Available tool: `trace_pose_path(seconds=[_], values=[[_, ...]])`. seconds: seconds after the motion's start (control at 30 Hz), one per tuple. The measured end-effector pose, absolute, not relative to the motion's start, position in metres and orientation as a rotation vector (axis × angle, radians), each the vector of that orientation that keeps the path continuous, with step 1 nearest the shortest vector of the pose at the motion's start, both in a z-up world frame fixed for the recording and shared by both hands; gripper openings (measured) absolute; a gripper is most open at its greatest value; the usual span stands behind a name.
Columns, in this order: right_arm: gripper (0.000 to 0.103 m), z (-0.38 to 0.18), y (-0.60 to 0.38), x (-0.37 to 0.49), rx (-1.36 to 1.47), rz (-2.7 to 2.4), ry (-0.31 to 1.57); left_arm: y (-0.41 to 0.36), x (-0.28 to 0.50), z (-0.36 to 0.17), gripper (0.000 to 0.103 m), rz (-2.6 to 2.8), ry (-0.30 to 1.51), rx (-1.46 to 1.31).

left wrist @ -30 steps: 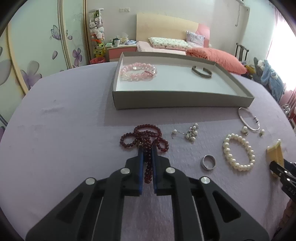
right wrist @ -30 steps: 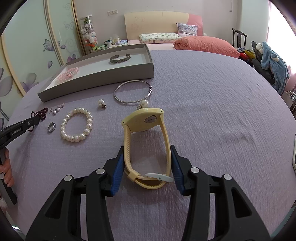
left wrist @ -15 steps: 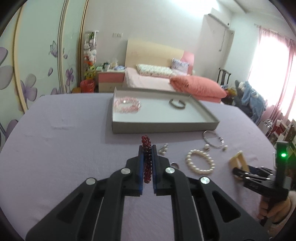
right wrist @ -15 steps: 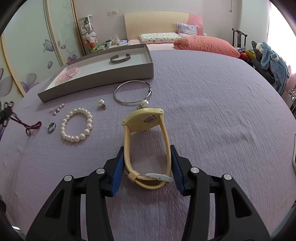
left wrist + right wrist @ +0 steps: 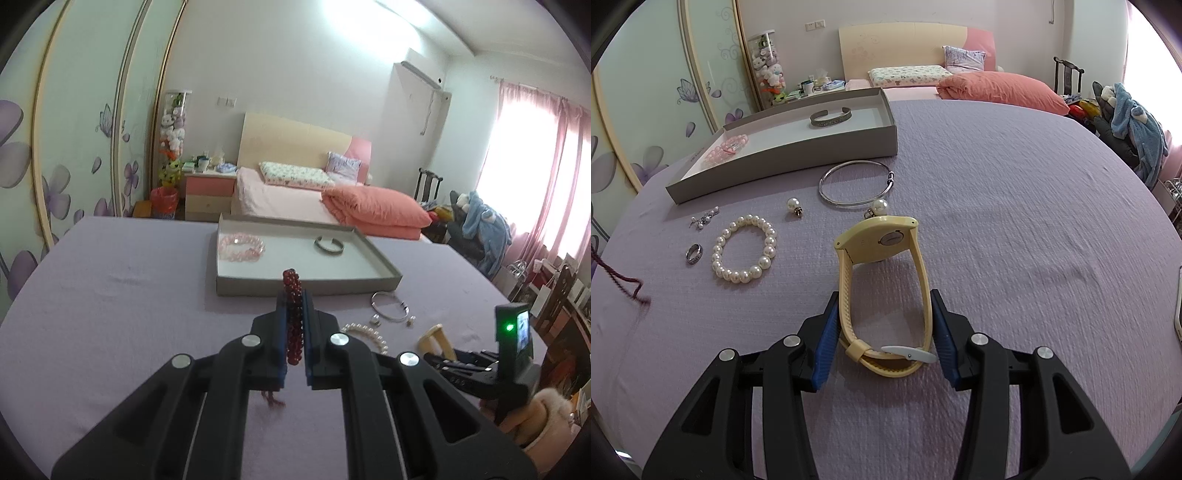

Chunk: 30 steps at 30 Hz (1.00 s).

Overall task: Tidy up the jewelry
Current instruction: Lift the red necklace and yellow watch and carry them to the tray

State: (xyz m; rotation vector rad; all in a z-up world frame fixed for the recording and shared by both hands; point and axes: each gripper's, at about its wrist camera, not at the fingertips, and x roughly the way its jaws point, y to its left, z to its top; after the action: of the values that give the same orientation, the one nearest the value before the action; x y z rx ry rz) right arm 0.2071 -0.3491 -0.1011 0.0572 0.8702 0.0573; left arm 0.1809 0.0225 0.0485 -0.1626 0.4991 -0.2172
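Observation:
My left gripper (image 5: pixel 294 306) is shut on a dark red bead bracelet (image 5: pixel 292 295) and holds it above the purple cloth, short of the grey tray (image 5: pixel 306 286). Its red tassel (image 5: pixel 626 284) hangs at the left edge of the right wrist view. The tray holds a pink bead bracelet (image 5: pixel 242 245) and a metal cuff (image 5: pixel 329 246). My right gripper (image 5: pixel 882 314) is around a yellow watch (image 5: pixel 882 258) that stands on the cloth, its pads against the strap.
On the cloth lie a pearl bracelet (image 5: pixel 744 253), a silver ring (image 5: pixel 694 254), a silver bangle (image 5: pixel 855 182), pearl earrings (image 5: pixel 794 206) and a small pearl cluster (image 5: pixel 703 219). A bed (image 5: pixel 332 192) stands behind the table.
My left gripper has lifted the red bead bracelet off the cloth and raised it toward the tray. The right gripper and the watch have not moved.

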Motion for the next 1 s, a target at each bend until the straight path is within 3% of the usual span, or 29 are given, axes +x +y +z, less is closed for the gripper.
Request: trace_pose_path(seconds=[0.37,1.0], values=[[0.040,-0.096,-0.347,0.198,0.075,0.082,0.843,0.022,0.159,0.076,0.008,-0.235,0.409,-0.180],[0.040,-0.049,-0.331,0.178,0.060,0.124,0.673,0.025,0.153,0.073,0.008,-0.259,0.401,-0.189]])
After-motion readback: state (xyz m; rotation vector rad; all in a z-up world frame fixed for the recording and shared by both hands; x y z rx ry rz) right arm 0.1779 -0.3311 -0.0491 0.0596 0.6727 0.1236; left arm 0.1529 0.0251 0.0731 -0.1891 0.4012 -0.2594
